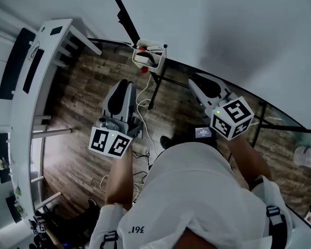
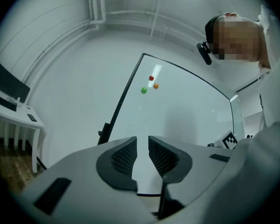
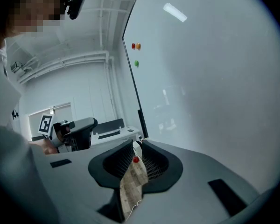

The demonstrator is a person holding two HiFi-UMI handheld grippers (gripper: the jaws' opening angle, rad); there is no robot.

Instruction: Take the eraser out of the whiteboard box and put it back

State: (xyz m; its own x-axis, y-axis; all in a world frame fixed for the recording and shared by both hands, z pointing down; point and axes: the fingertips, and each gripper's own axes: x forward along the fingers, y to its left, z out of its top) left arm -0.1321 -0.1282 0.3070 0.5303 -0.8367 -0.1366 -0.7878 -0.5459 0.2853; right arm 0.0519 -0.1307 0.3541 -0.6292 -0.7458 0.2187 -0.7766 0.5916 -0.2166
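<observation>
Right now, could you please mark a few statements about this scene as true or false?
1. Three magnets sit on the whiteboard. True.
2. The left hand-held gripper grips an eraser. False: its jaws are closing with nothing between them.
3. The floor is wood-patterned. True.
4. The white desk is at the right of the head view. False: it is at the left.

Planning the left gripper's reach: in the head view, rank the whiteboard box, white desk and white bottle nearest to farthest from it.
Left gripper, jaws closing, nothing between them:
1. Whiteboard box, just ahead.
2. White desk, at left.
3. White bottle, far right.
</observation>
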